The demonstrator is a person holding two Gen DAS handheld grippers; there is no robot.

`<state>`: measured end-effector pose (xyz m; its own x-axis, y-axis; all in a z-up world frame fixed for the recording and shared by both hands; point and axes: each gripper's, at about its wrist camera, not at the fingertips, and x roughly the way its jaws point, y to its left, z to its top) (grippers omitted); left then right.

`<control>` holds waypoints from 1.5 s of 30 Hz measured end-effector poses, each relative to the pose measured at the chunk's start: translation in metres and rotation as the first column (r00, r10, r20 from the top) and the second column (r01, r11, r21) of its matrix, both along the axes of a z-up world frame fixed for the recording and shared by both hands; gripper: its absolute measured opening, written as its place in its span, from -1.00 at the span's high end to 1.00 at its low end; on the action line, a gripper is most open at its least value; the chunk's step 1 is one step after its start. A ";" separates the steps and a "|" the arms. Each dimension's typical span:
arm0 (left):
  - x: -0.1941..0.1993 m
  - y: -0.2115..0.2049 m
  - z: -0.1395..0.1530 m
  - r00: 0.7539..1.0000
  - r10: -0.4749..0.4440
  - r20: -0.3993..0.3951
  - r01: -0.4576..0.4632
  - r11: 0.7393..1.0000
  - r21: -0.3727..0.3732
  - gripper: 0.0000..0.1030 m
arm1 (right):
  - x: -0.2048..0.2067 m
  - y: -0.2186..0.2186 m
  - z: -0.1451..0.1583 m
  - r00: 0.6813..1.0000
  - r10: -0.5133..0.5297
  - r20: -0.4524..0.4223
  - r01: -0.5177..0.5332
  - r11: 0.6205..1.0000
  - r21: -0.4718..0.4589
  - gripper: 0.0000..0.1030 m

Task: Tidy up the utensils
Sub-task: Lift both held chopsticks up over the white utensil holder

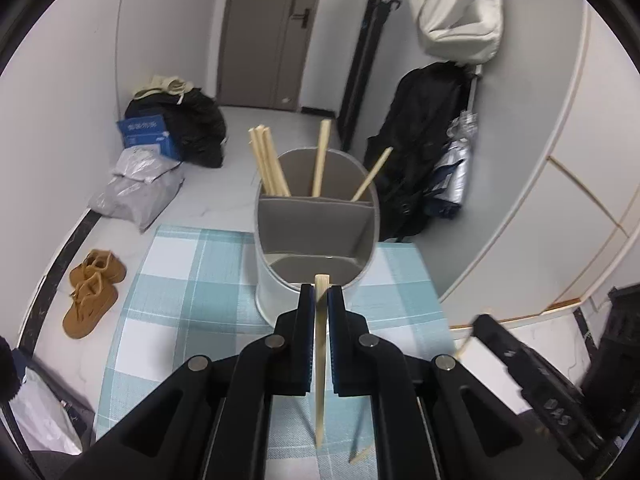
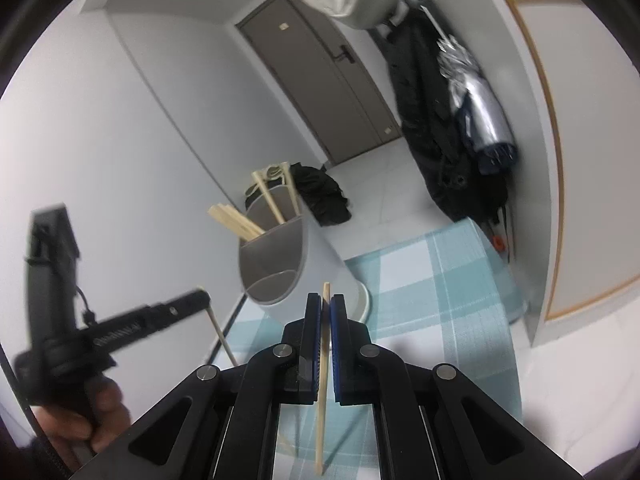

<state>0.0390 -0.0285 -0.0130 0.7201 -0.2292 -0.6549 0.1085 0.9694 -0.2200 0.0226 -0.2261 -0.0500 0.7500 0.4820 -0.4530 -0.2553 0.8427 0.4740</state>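
Note:
A grey oval utensil holder [image 1: 316, 232] with divided compartments stands on a blue checked cloth [image 1: 180, 280]; several wooden chopsticks [image 1: 268, 164] lean in its far compartments. My left gripper [image 1: 321, 294] is shut on a chopstick [image 1: 320, 360], held upright just before the holder's near rim. In the right wrist view the holder [image 2: 288, 256] stands ahead and slightly left. My right gripper [image 2: 326, 306] is shut on another chopstick [image 2: 323, 380], held upright near the holder's base. The left gripper [image 2: 200, 300] also shows there at the left, holding its chopstick [image 2: 220, 332].
The cloth covers a small table [image 2: 460, 280]. On the floor beyond are brown shoes [image 1: 92, 292], grey parcels [image 1: 136, 188], a blue box [image 1: 148, 136] and dark bags [image 1: 192, 124]. Black coats [image 1: 424, 140] hang at the right wall. A closed door [image 1: 264, 32] is at the back.

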 end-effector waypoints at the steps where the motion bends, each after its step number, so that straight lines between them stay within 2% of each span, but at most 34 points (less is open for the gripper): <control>1: -0.003 0.000 0.001 1.000 -0.003 0.010 0.003 1.000 0.002 0.96 | 0.000 0.004 0.002 1.000 0.006 0.001 -0.006 1.000 -0.007 0.93; 7: -0.014 0.007 0.007 0.999 -0.011 0.036 0.012 1.000 -0.010 0.96 | -0.005 0.019 0.014 0.999 0.024 0.033 -0.022 0.998 -0.055 0.93; 16: -0.019 0.020 0.010 1.000 -0.013 0.022 0.014 0.999 -0.042 0.96 | -0.008 0.040 0.026 0.997 0.052 0.059 -0.045 0.993 -0.105 0.93; 20: -0.021 0.022 0.012 1.000 -0.016 0.019 0.017 0.999 -0.044 0.96 | -0.005 0.045 0.032 0.996 0.062 0.065 -0.054 0.992 -0.117 0.93; 23: -0.019 0.023 0.014 0.999 -0.036 0.002 0.036 0.997 -0.073 0.96 | -0.002 0.047 0.036 0.995 0.066 0.071 -0.057 0.991 -0.124 0.93; 30: -0.012 0.030 0.032 0.999 -0.037 0.008 0.037 0.994 -0.104 0.97 | 0.009 0.045 0.049 0.995 0.055 0.083 -0.046 0.993 -0.108 0.93; 37: -0.004 0.024 0.056 0.997 -0.061 0.053 0.066 0.993 -0.100 0.97 | 0.021 0.046 0.074 0.992 0.064 0.107 -0.051 0.991 -0.120 0.93; 45: 0.022 0.029 0.089 0.996 -0.062 0.071 0.073 0.984 -0.163 0.97 | 0.040 0.046 0.123 0.983 0.067 0.171 -0.045 0.991 -0.129 0.93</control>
<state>0.0608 0.0005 0.0757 0.7397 -0.3794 -0.5558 0.1918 0.9105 -0.3663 0.0626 -0.1805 0.0725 0.7961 0.4734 -0.3769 -0.3730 0.8743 0.3105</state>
